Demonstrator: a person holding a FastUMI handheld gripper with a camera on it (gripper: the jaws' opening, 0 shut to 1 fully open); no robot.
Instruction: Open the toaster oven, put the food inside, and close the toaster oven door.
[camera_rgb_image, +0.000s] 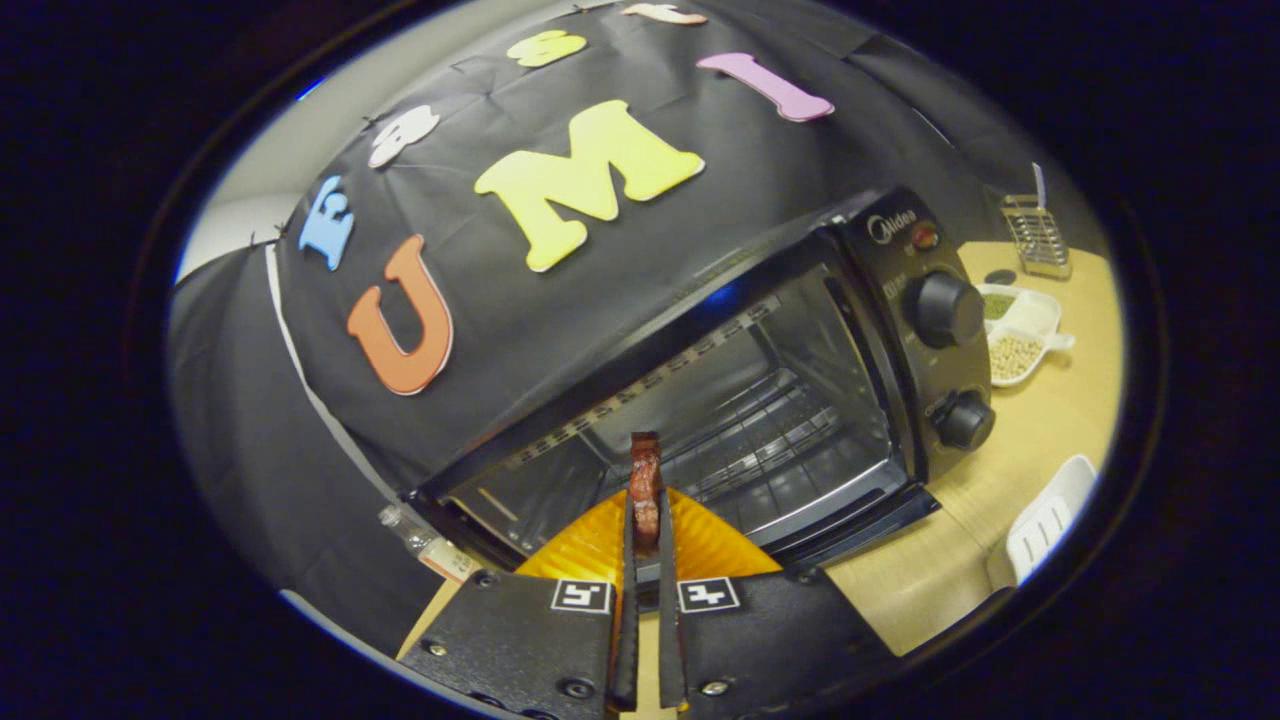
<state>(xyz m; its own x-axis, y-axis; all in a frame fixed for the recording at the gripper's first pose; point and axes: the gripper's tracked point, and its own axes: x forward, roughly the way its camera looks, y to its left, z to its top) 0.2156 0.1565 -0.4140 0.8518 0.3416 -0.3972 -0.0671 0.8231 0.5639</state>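
Observation:
The black toaster oven (890, 330) stands on the wooden table with its door down, so the wire rack (770, 430) inside is visible. My gripper (646, 520) is shut on a thin reddish-brown strip of food (645, 478), held upright between the two fingertips. The strip sits just in front of the oven's mouth, level with the lower part of the opening. Below the fingers lies an orange ribbed plate (710, 550), between me and the oven. The oven's two control knobs (945, 310) are on its right panel.
On the table (1060, 420) right of the oven stands a white divided dish (1020, 335) with beans, a wire holder (1038, 235) further back, and a white slotted object (1045, 520) near the front. A small bottle (425, 540) lies left of the oven.

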